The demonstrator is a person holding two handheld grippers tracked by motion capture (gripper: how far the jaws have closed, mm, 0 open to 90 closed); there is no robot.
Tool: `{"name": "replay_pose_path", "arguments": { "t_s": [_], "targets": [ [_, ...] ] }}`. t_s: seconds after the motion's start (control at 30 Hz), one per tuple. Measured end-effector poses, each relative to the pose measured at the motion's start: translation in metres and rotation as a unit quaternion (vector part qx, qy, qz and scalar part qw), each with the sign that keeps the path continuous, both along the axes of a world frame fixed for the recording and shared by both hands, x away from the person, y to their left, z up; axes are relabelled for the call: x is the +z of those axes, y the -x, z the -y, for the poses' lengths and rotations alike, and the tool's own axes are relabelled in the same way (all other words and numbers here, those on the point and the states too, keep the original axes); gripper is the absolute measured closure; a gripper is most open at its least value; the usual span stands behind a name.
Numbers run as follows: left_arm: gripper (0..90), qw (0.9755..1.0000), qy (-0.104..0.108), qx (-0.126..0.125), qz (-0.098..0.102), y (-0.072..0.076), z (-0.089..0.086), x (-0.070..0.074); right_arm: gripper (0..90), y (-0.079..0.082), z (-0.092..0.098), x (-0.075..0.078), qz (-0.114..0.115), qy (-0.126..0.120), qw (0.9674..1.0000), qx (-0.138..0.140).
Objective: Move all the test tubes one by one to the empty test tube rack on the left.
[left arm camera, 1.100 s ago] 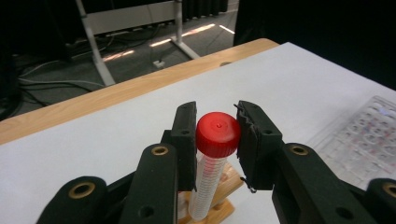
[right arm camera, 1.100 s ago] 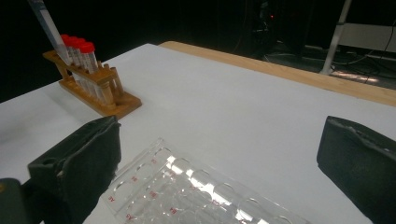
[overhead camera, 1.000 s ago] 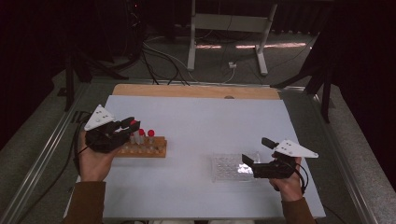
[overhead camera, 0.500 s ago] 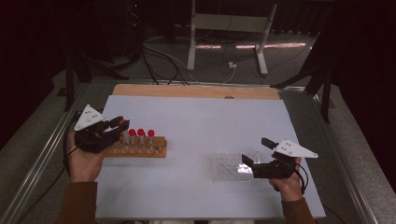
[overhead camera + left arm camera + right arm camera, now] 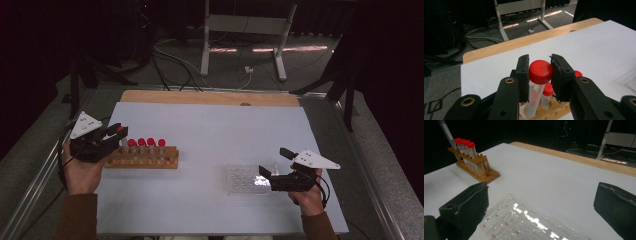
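Observation:
My left gripper [image 5: 116, 134] is shut on a red-capped tube [image 5: 539, 72]; its pads clamp the cap from both sides. The tube hangs tilted over the left end of a wooden rack [image 5: 150, 160], where several more red-capped tubes [image 5: 146, 142] stand. In the right gripper view the rack [image 5: 477, 171] sits far left, with the held tube's tip [image 5: 449, 135] slanting just above its far end. My right gripper [image 5: 274, 161] rests open at the right end of a clear well plate [image 5: 242, 180]. Its jaws stand wide apart with the plate [image 5: 524, 220] lying between them.
A white sheet [image 5: 215, 130] covers the table, and a strip of wooden board [image 5: 210, 97] shows along its far edge. Beyond it are metal stand legs [image 5: 205, 50] and cables on the floor. Metal rails [image 5: 35, 180] run along both sides of the table.
My left gripper has moved left along the rack with the tube still clamped in it. The right gripper and the plate have stayed put.

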State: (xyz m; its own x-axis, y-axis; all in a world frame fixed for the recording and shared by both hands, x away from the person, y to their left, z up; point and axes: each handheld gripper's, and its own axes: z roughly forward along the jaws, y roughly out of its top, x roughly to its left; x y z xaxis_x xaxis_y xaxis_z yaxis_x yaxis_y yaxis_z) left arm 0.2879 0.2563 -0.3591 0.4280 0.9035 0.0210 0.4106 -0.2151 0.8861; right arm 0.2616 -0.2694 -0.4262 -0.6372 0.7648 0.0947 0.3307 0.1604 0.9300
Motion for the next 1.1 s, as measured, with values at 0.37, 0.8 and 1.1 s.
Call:
{"name": "replay_pose_path", "arguments": {
  "t_s": [0.37,0.8,1.1],
  "targets": [
    [70.7,0.9997,0.01,0.023,0.003,-0.006,-0.012,-0.01,0.0,-0.001,0.0,-0.001,0.0,0.001,1.0,0.001],
    [70.6,0.9992,0.021,0.033,-0.001,-0.009,-0.018,-0.02,0.0,-0.001,-0.001,-0.002,-0.002,0.002,1.0,0.002],
    [70.6,0.9989,0.026,0.039,-0.008,-0.01,-0.023,-0.028,0.0,-0.001,0.0,-0.002,-0.003,0.001,1.0,0.002]
  ]
}}
